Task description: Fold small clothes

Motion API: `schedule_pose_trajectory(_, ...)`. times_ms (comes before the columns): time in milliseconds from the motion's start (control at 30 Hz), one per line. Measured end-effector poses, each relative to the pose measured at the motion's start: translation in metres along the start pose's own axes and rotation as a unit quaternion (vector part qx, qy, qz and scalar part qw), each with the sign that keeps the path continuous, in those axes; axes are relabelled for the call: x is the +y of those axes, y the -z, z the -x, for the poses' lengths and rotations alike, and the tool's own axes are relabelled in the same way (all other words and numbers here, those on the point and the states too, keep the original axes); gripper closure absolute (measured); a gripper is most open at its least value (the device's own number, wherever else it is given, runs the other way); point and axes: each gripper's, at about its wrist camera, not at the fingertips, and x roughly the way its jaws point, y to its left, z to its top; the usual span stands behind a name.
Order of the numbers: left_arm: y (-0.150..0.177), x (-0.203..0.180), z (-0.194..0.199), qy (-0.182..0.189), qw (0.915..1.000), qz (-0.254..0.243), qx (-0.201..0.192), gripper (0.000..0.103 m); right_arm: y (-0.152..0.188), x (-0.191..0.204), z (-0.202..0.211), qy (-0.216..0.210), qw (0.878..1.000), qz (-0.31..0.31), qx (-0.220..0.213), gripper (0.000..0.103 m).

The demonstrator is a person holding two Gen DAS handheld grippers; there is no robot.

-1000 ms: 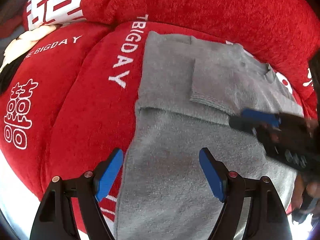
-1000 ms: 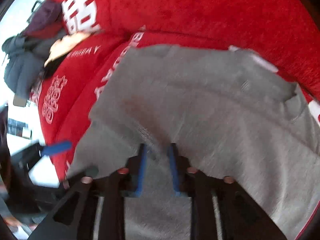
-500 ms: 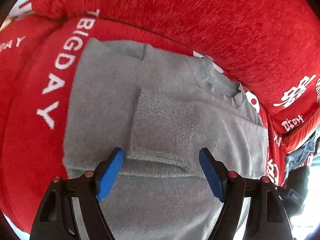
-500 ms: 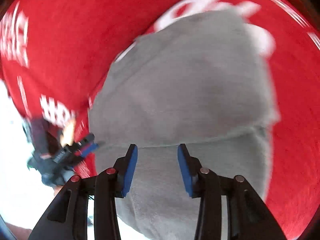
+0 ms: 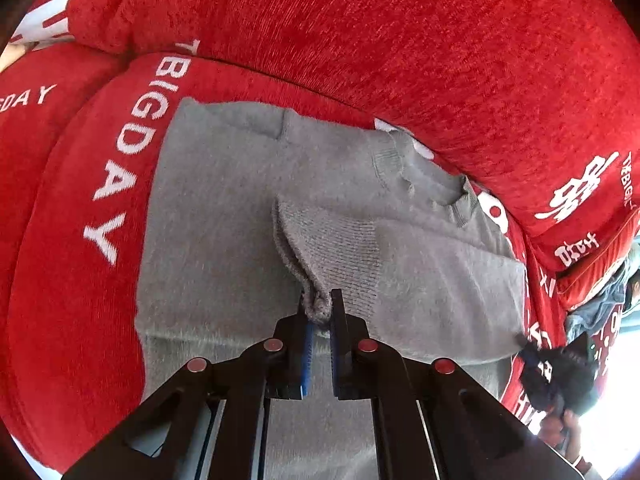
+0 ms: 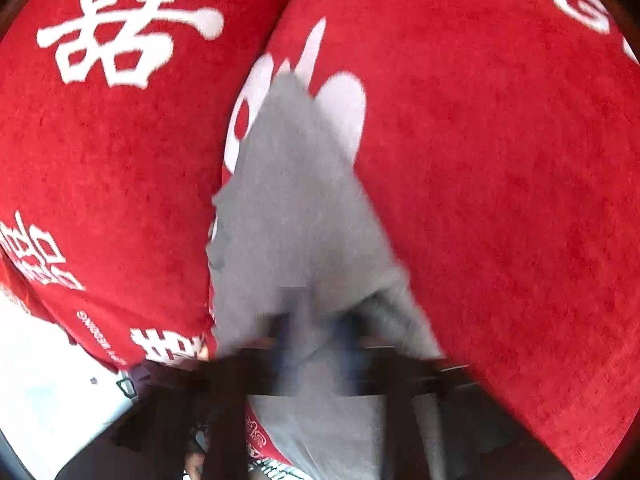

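**Both grippers pinch the grey sweater on the red sofa**

A small grey knit sweater (image 5: 224, 216) lies spread on the seat of a red sofa (image 5: 400, 40), whose cover carries white lettering and large white characters. In the left wrist view the sweater fills the middle of the picture, its ribbed neckline toward 2 o'clock and its straight left edge running along the white "BIGDAY" print (image 5: 132, 148) at 9 o'clock. One sleeve is folded in over the body, and its ribbed cuff (image 5: 340, 256) lies near the centre.

The left gripper (image 5: 320, 312) points steeply down at that cuff. Its jaws have just closed, and they now clamp a bunched corner of the cuff between the blue pads, with the knit puckered up into a small ridge running toward 11 o'clock.

At 4 o'clock in the same view, the right gripper (image 5: 528, 350) meets the sweater's far right corner, with a hand (image 5: 560, 428) behind it; it is small and dark there.

The right wrist view is blurred by motion. Grey fabric (image 6: 296, 208) stretches from 12 o'clock down to the smeared right gripper at 6 o'clock. Those jaws have also just drawn together and look shut with grey cloth gathered between them, though the blur hides the exact contact.
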Motion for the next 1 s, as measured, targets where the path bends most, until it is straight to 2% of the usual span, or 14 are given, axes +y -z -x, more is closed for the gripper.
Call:
schedule_pose_trajectory(100, 0.008, 0.001, -0.005, -0.01, 0.9999, -0.006, 0.006, 0.095, -0.007, 0.01, 0.015, -0.006, 0.999, 0.037, -0.008, 0.097)
schedule_pose_trajectory(200, 0.015, 0.007, -0.014, -0.022, 0.9997, -0.009, 0.01, 0.095, -0.009, 0.015, 0.014, 0.033, 0.996, 0.082, 0.01, 0.096)
schedule_pose_trajectory(267, 0.016, 0.011, -0.012, -0.018, 0.9998, -0.004, 0.005, 0.095, -0.008, 0.004, 0.005, 0.067, 0.992, 0.096, 0.039, 0.094)
schedule_pose_trajectory(333, 0.016, 0.011, -0.008, -0.023, 0.9997, -0.006, 0.002, 0.095, -0.007, -0.004, 0.005, 0.052, 0.994, 0.086, 0.042, 0.095)
schedule_pose_trajectory(367, 0.016, 0.011, -0.005, -0.037, 0.9993, -0.009, -0.003, 0.095, -0.007, -0.007, 0.008, 0.05, 0.994, 0.083, 0.043, 0.095)
schedule_pose_trajectory(400, 0.015, 0.012, -0.004, -0.05, 0.9987, -0.011, -0.001, 0.091, -0.007, -0.007, 0.01, 0.051, 0.994, 0.084, 0.043, 0.094)
schedule_pose_trajectory(433, 0.015, 0.013, -0.003, -0.057, 0.9983, -0.01, 0.002, 0.081, -0.006, -0.006, 0.012, 0.055, 0.994, 0.086, 0.042, 0.093)
schedule_pose_trajectory(500, 0.014, 0.016, 0.001, -0.085, 0.9964, -0.008, -0.002, 0.069, -0.005, -0.004, 0.014, 0.065, 0.993, 0.092, 0.047, 0.091)
schedule_pose_trajectory(600, 0.016, 0.019, 0.008, -0.115, 0.9932, -0.008, -0.011, 0.038, 0.001, 0.006, 0.013, 0.078, 0.99, 0.104, 0.046, 0.083)
schedule_pose_trajectory(633, 0.017, 0.019, 0.011, -0.126, 0.9918, -0.01, -0.016, 0.036, 0.003, 0.009, 0.015, 0.082, 0.99, 0.107, 0.046, 0.079)
schedule_pose_trajectory(700, 0.02, 0.017, 0.014, -0.137, 0.9903, -0.019, -0.014, 0.036, 0.008, 0.014, 0.014, 0.088, 0.988, 0.114, 0.046, 0.062)
schedule_pose_trajectory(1000, 0.04, 0.003, 0.009, -0.174, 0.9833, -0.045, 0.028, 0.036, 0.034, 0.031, 0.018, 0.119, 0.978, 0.154, 0.07, 0.058)
